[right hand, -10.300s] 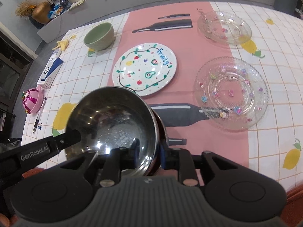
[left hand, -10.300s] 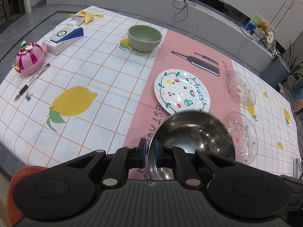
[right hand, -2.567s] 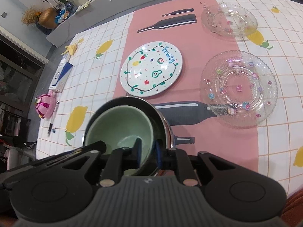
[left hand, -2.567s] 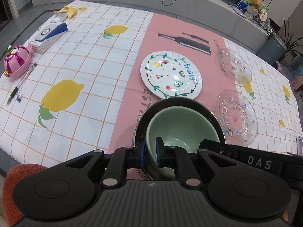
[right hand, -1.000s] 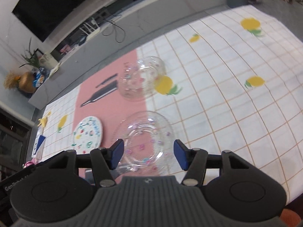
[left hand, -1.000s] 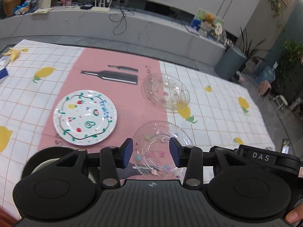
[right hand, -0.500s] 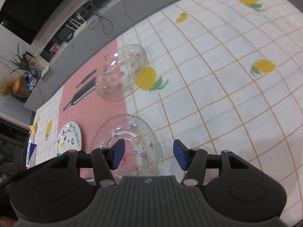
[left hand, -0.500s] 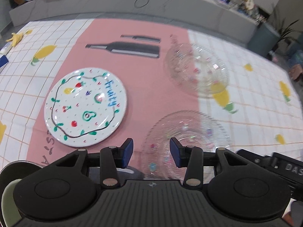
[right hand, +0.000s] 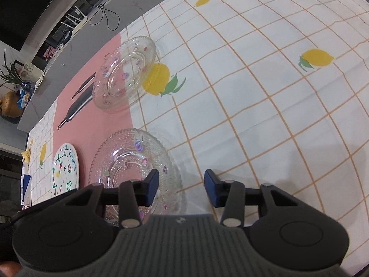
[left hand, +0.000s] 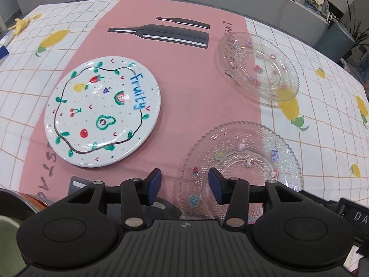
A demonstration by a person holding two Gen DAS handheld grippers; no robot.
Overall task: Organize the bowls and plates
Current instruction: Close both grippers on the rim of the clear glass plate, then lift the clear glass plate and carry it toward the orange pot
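**Both grippers low over the near glass plate, nothing held**

Left gripper: jaws apart and just been widening, nothing between the pads. The left rim of the near glass plate lies under the gap, not clamped.

Right gripper: jaws have just been narrowing but stand apart, pads pressing on nothing. The right rim of the near glass plate sits below the gap; its left finger overlaps the plate, its right finger over bare tablecloth.

Left view only: the painted "Fruity" plate in full, flat on the pink strip, well apart from the glass plates. At the lower left corner, a sliver of the steel bowl with the green bowl inside. The other gripper's black body edges in at lower right.

Right view only: the wide checked stretch of cloth with lemon prints to the right. The "Fruity" plate shows only as a thin ellipse at far left.

Both views: the far glass plate beyond the near one, straddling the pink-white seam, the two apart.
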